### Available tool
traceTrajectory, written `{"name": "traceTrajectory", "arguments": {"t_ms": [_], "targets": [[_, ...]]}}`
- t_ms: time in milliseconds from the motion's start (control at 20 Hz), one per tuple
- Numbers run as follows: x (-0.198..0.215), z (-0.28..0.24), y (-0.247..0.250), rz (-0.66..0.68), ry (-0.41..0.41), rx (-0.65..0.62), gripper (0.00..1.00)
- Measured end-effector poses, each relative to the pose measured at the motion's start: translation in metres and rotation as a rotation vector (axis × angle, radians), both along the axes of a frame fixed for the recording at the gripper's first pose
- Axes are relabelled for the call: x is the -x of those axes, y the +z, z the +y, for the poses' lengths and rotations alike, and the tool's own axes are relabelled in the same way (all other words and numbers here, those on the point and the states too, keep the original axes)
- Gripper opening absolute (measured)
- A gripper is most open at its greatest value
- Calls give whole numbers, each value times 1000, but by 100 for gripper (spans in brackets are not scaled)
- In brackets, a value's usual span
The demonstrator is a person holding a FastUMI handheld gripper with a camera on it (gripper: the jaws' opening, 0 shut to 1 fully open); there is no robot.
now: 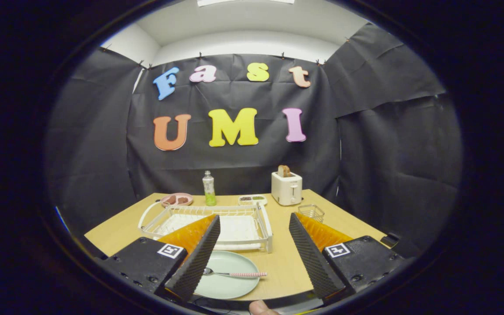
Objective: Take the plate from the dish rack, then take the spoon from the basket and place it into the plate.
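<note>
While no brand name or readable writing shows on the things set out, each side of the gripper carries 1 small square black-and-white marker. Its jaws stand spread wide apart, holding nothing, above the near edge of the wooden counter.

Beyond the jaws sits a white wire dish rack with a looped handle on its far left end. Behind it, along the far edge, stand a pink dish with brown pieces, a clear bottle with green liquid and a label too small to read, a small white tray with dark fillings, and a white toaster with a slice of bread poking out of its top. A small wire basket stands to the right of the rack, just beyond the right finger. A fingertip shows at the counter's near edge.

The plate is round, pale green and glossy; it lies flat on the counter just in front of the rack, between the fingers and partly hidden by the left one. The spoon lies across it, its metal bowl toward the left finger and its red-and-white patterned handle reaching the plate's right rim.
</note>
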State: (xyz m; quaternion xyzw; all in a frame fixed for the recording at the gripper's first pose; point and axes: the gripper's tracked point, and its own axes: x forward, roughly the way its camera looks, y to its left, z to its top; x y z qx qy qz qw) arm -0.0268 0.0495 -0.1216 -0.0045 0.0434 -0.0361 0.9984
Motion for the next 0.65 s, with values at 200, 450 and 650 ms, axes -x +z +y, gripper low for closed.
{"name": "traceTrajectory", "arguments": {"t_ms": [200, 450, 650], "targets": [[20, -8, 11, -12, -23, 44, 100], [34, -7, 16, -32, -4, 55, 100], [34, -14, 12, -7, 5, 31, 100]]}}
